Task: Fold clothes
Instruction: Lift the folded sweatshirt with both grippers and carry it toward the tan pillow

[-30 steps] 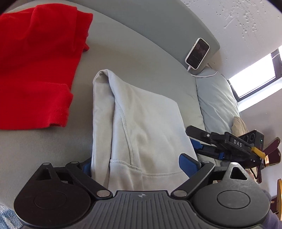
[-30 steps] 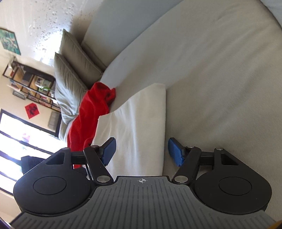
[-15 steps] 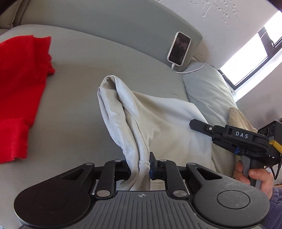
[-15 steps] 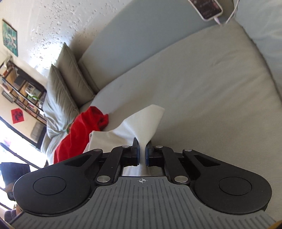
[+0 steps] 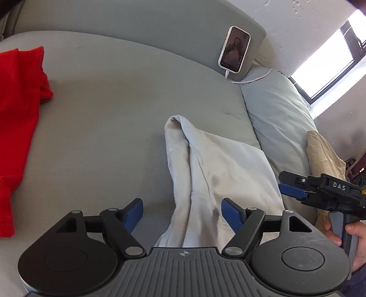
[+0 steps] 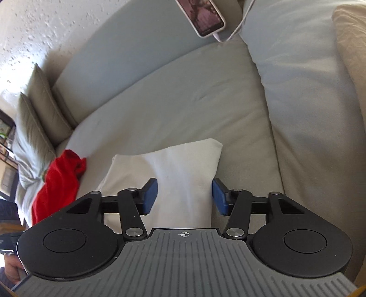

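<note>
Left wrist view: left gripper (image 5: 181, 211) low at frame centre, blue pads spread wide, straddling the near end of the pale grey folded garment (image 5: 219, 173) without pinching it; garment lying flat on the grey sofa seat (image 5: 109, 118), running from bottom centre up toward the middle of the frame, rolled edge along its left side; red garment (image 5: 16, 109) spread at the left edge, well apart from the grey one; right gripper (image 5: 294, 190) entering from the right edge at mid-height, level, blue pad just beside the garment's right border, held by a hand (image 5: 353, 239) at lower right; phone (image 5: 234, 49) propped against the backrest, upper right. Right wrist view: right gripper (image 6: 184, 196) at lower centre, pads parted on either side of the pale grey folded garment (image 6: 183, 169), gripping nothing; red garment (image 6: 57, 182) bunched at left; phone (image 6: 203, 16) at the top edge.
</note>
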Demonstrator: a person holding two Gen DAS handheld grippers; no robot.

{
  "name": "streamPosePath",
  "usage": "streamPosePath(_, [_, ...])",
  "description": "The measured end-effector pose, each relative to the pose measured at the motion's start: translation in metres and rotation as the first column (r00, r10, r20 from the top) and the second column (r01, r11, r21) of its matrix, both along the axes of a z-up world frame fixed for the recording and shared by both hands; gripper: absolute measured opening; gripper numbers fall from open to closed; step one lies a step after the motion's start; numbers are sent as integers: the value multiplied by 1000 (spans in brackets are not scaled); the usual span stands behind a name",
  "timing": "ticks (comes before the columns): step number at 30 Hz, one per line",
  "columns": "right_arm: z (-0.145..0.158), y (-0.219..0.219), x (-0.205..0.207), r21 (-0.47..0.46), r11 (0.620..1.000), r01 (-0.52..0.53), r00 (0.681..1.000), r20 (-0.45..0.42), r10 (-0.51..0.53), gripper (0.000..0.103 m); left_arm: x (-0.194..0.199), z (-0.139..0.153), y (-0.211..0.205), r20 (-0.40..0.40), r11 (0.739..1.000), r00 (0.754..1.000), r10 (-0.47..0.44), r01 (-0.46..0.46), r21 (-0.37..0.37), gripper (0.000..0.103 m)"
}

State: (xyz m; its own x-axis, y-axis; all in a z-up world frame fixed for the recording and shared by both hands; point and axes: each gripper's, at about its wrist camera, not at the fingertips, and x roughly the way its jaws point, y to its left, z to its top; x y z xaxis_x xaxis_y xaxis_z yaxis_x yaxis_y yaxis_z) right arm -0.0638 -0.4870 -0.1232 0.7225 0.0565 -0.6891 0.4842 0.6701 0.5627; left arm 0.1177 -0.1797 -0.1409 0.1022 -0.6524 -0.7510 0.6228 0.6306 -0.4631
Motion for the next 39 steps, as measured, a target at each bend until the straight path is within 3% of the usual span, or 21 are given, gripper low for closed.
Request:
streamPosePath(6, [-26, 0, -63, 249, 968, 24, 999, 40, -35, 62, 5, -15, 2, -129, 993, 990, -47, 33, -111, 74])
streamPosePath(10, [-47, 8, -82, 358, 933, 40, 994, 79, -74, 58, -3, -20, -13, -141, 986, 982, -124, 106, -133, 74])
streamPosePath(14, [-57, 13, -68, 318, 948, 5, 989, 138, -51, 58, -16, -18, -25, -82, 989, 989, -126, 119, -89, 74])
streamPosePath(16, [-58, 19, -61, 257, 966, -23, 986, 166, -20, 57, -25, -14, -29, -30, 992, 992, -122, 120, -49, 67])
streamPosePath(19, [-50, 38, -56, 101, 994, -43, 989, 149, 28, 55, -39, -8, -36, 56, 994, 992, -112, 111, 17, 49])
streamPosePath(20, [-47, 45, -57, 43, 998, -37, 991, 132, 31, 48, -45, -6, -38, 94, 995, 991, -99, 95, 44, 39])
streamPosePath(21, [-44, 53, -59, -16, 999, -32, 993, 114, 33, 24, -52, -3, -41, 135, 995, 987, -86, 77, 70, 29])
streamPosePath(22, [-44, 55, -61, -20, 1000, -13, 994, 111, 15, 12, -61, 1, -44, 179, 994, 981, -75, 58, 96, 25])
streamPosePath(24, [-40, 57, -63, -23, 1000, 20, 995, 102, -18, 7, -85, 13, -53, 299, 985, 950, -92, 43, 165, 14])
streamPosePath(27, [-12, 75, -58, -170, 985, 15, 997, 77, -2, 6, -126, 33, -67, 475, 968, 867, -153, 34, 249, 12])
streamPosePath(29, [12, 87, -64, -239, 971, 21, 996, 92, 2, 6, -143, 50, -64, 508, 971, 849, -143, 22, 236, 12])
streamPosePath(32, [48, 96, -87, -279, 960, 38, 992, 128, -3, 6, -165, 75, -54, 506, 982, 855, -112, 18, 188, 12])
streamPosePath(37, [89, 79, -152, -152, 981, 123, 976, 197, -91, 6, -201, 109, -65, 483, 991, 866, -127, 95, 90, 12])
streamPosePath(39, [99, 70, -178, -151, 975, 165, 972, 193, -134, 6, -216, 120, -78, 480, 990, 866, -142, 134, 52, 13])
